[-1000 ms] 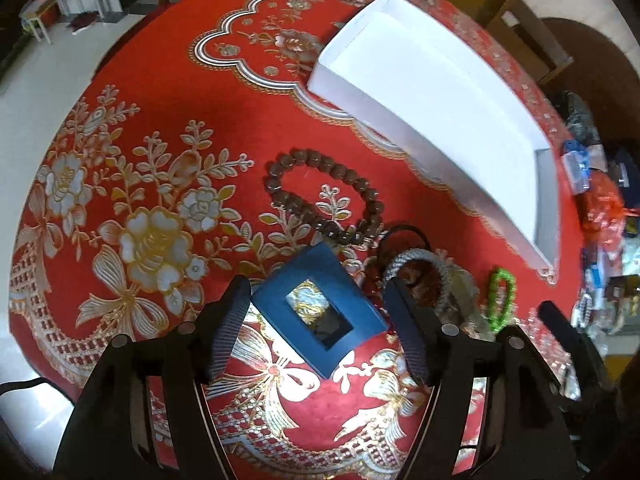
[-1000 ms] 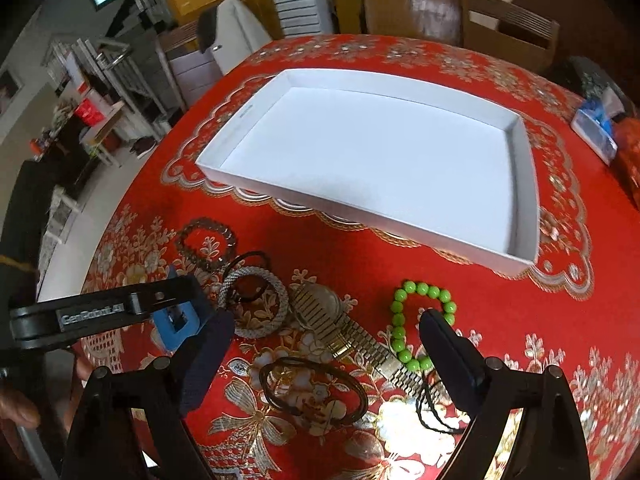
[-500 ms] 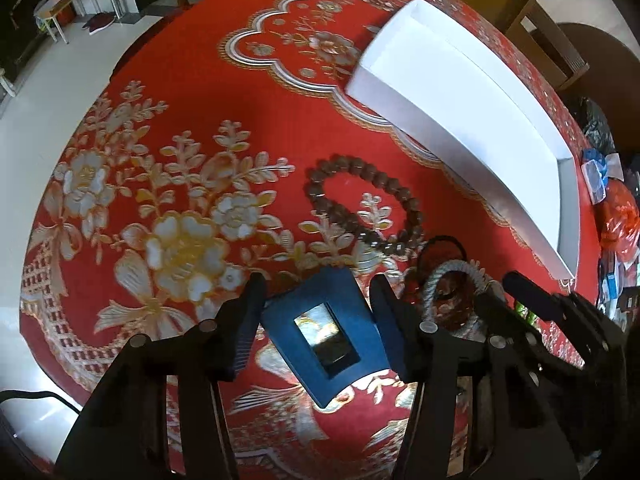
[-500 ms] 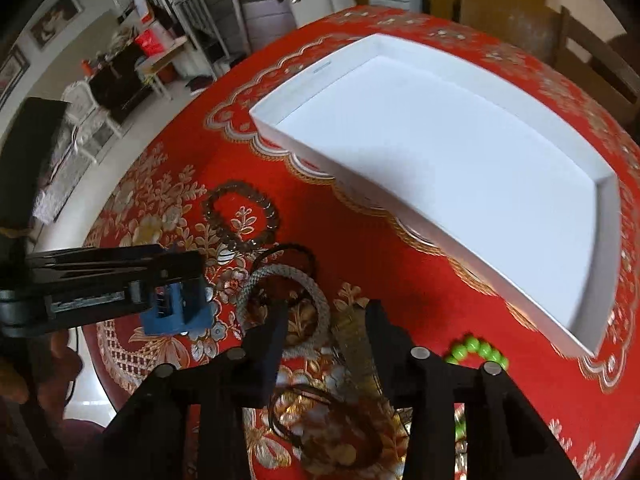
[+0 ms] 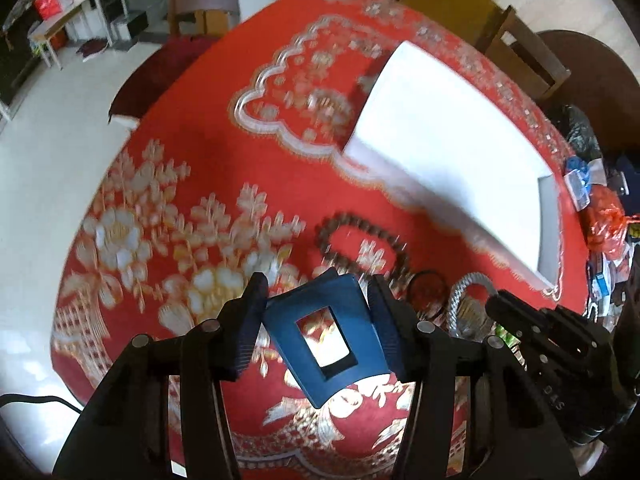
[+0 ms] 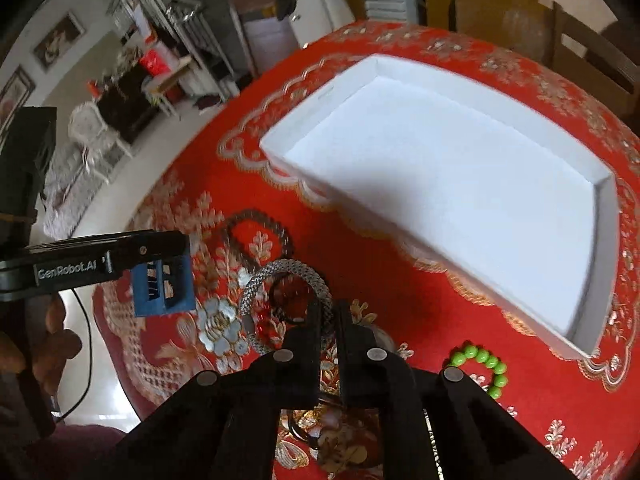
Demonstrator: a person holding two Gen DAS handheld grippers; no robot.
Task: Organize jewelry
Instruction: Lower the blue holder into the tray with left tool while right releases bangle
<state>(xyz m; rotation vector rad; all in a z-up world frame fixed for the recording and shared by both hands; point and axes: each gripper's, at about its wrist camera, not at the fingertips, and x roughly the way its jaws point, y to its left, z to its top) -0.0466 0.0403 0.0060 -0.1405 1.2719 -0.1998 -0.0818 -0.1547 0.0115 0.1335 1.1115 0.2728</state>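
My left gripper [image 5: 316,312] is shut on a blue box with a window [image 5: 326,334] and holds it above the red cloth; the box also shows in the right wrist view [image 6: 162,286]. My right gripper [image 6: 327,314] is shut on a silver braided bracelet [image 6: 288,270]. A brown bead bracelet [image 5: 360,240] lies beyond the blue box. A black hair tie [image 5: 428,286] lies beside the silver bracelet. A green bead bracelet [image 6: 482,368] lies right of my right gripper. A white tray [image 6: 600,192] stands empty at the back.
The round table has a red floral cloth [image 5: 192,168]. Clutter and bags [image 5: 600,216] sit at its right edge. Wooden chairs [image 6: 592,52] stand behind the table. More jewelry lies under my right gripper, mostly hidden.
My left gripper has closed on the blue box and lifted it. My right gripper has moved left and forward and closed on the silver braided bracelet.
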